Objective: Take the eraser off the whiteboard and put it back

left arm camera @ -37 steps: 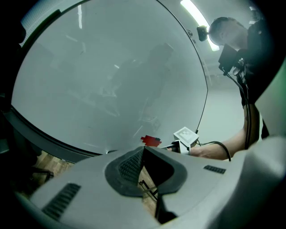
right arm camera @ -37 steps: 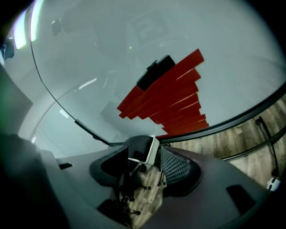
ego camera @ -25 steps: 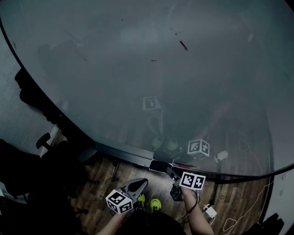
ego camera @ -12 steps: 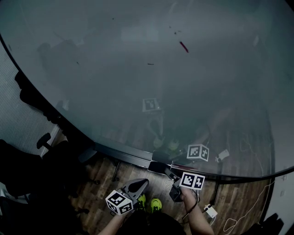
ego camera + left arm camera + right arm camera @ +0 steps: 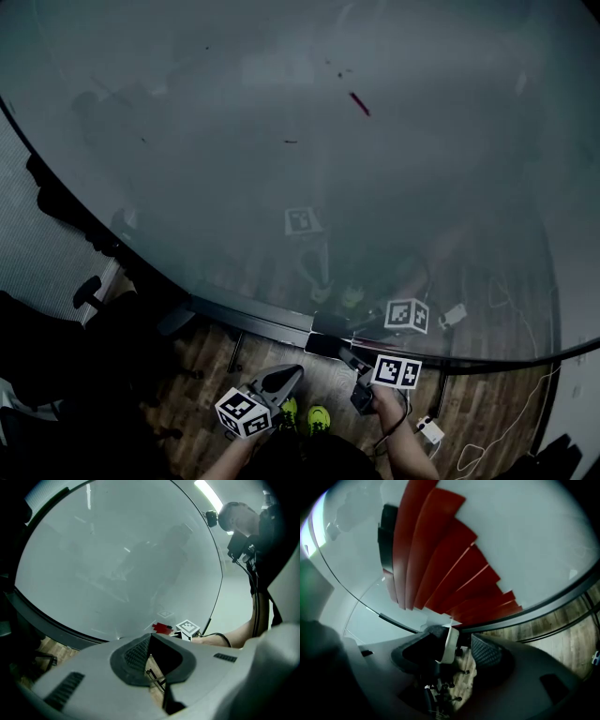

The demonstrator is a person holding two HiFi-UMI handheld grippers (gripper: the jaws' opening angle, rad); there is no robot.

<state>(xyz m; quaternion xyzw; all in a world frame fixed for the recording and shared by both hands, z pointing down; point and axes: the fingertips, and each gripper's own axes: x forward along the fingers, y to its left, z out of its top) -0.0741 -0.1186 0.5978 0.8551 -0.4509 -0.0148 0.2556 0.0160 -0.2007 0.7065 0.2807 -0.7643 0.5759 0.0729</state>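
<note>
A big glossy grey glass whiteboard is filling the head view from 9 o'clock round through 12 to 3, and its dark frame is curving across the lower part. Below it, a brown wood-plank floor is showing from 7 to 5 o'clock. A short red stroke is sitting on the glass near 12 o'clock.

The left gripper is hanging just left of 6 o'clock, apart from the board and over the floor. In its own view the two ribbed pads are meeting at their tips and are holding nothing.

The right gripper is reaching up at 6 o'clock to the board's bottom edge. Its jaws are standing partly apart. A thin white flat piece is lying against the pad on the 9 o'clock side, and floor is showing through the gap between it and the other pad. I cannot tell whether that piece belongs to the eraser.

The red block eraser is sitting on the whiteboard's face just above the frame. It is spreading from the centre of the right gripper view up to 12 o'clock, right ahead of the jaw tips. In the left gripper view it is showing as a small red patch on the glass just beside the right gripper's marker cube.
</note>
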